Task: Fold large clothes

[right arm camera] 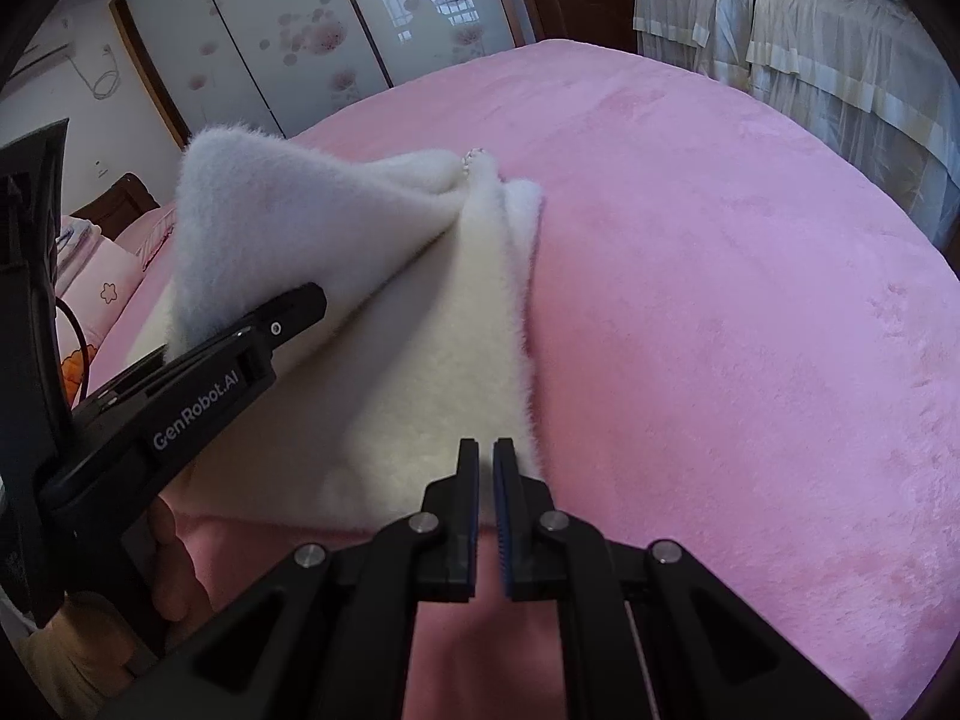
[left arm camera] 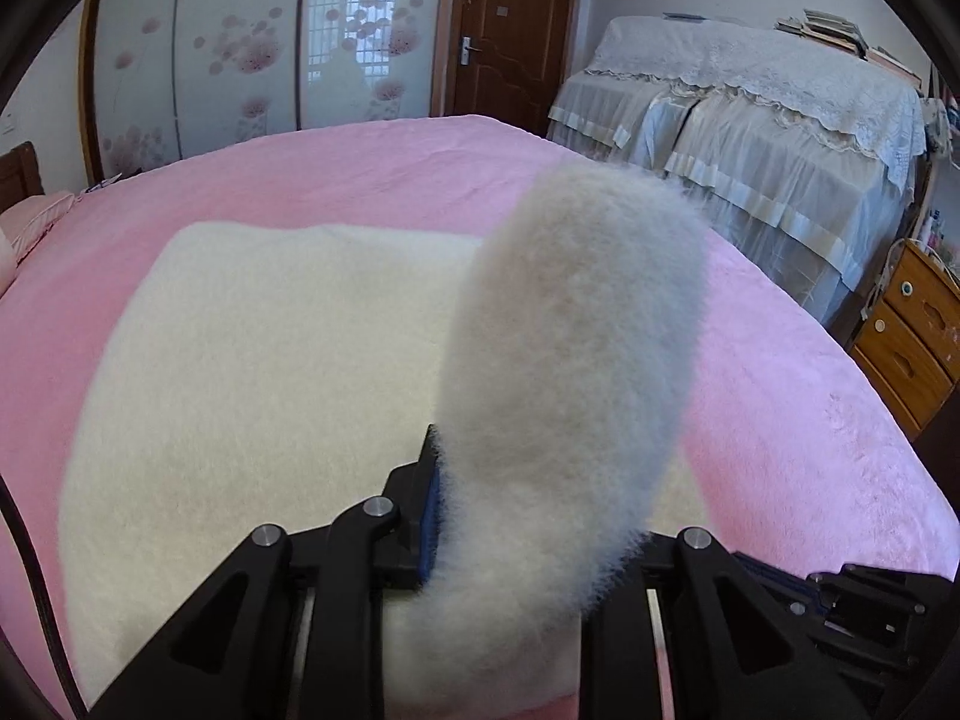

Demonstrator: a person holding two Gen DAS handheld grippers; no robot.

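A white fluffy garment [left arm camera: 270,360] lies spread on the pink bed [left arm camera: 810,450]. My left gripper [left arm camera: 516,516] is shut on a thick fold of the garment and holds it lifted above the flat part; its right finger is hidden by the fur. In the right wrist view the left gripper [right arm camera: 300,306] shows at left, holding the raised flap of the garment [right arm camera: 420,330]. My right gripper [right arm camera: 486,450] is nearly shut and empty, its tips at the garment's near right corner, above the bed [right arm camera: 750,330].
A wardrobe with flowered sliding doors [left arm camera: 240,60] and a brown door [left arm camera: 516,24] stand behind the bed. Furniture under lace covers [left arm camera: 750,120] and a wooden drawer unit [left arm camera: 906,330] stand at right. Pillows [right arm camera: 96,276] lie at the left.
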